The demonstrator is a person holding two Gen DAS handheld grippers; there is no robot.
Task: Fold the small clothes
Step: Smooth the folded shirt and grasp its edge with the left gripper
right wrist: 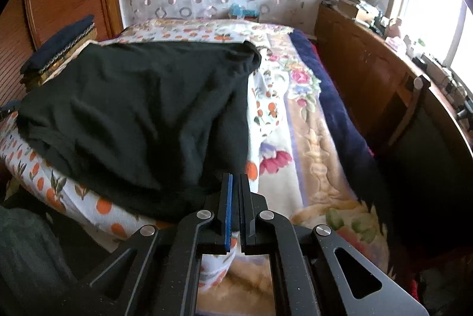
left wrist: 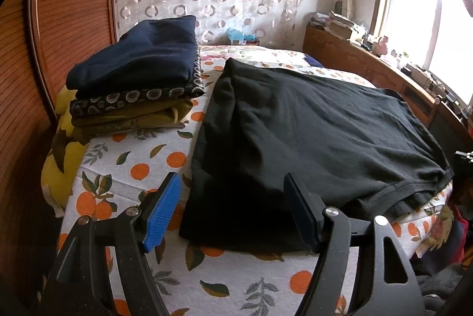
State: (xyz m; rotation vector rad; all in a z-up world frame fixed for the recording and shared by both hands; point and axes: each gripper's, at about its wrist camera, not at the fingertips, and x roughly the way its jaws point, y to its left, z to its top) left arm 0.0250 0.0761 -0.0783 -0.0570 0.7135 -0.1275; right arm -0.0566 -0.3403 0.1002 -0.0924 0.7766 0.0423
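**Black garment flat on the bed; your right jaws closed at its corner**

The black garment (left wrist: 319, 132) lay spread over the orange-print sheet (left wrist: 133, 168), reaching the near edge of the bed and running back toward the headboard side. Its ribbed hem sat at the bed's near right corner in the left wrist view. One fold ridge ran lengthwise along its left side.

Your right gripper (right wrist: 235, 183) had its jaws pressed together at the garment's near corner by the bed's front edge. Whether cloth was pinched between the pads, I could not tell; the dark fabric met the fingertips.

Your left gripper (left wrist: 233, 197) stood wide, jaws straddling the garment's near left edge, blue pad (left wrist: 162, 215) over the sheet, nothing gripped.

A stack of folded clothes (left wrist: 136, 85), navy on top, sat at the bed's far left corner. A floral blanket (right wrist: 310, 144) covered the bed's right side. A wooden cabinet (right wrist: 369, 73) ran beside it under the window (left wrist: 414, 5).
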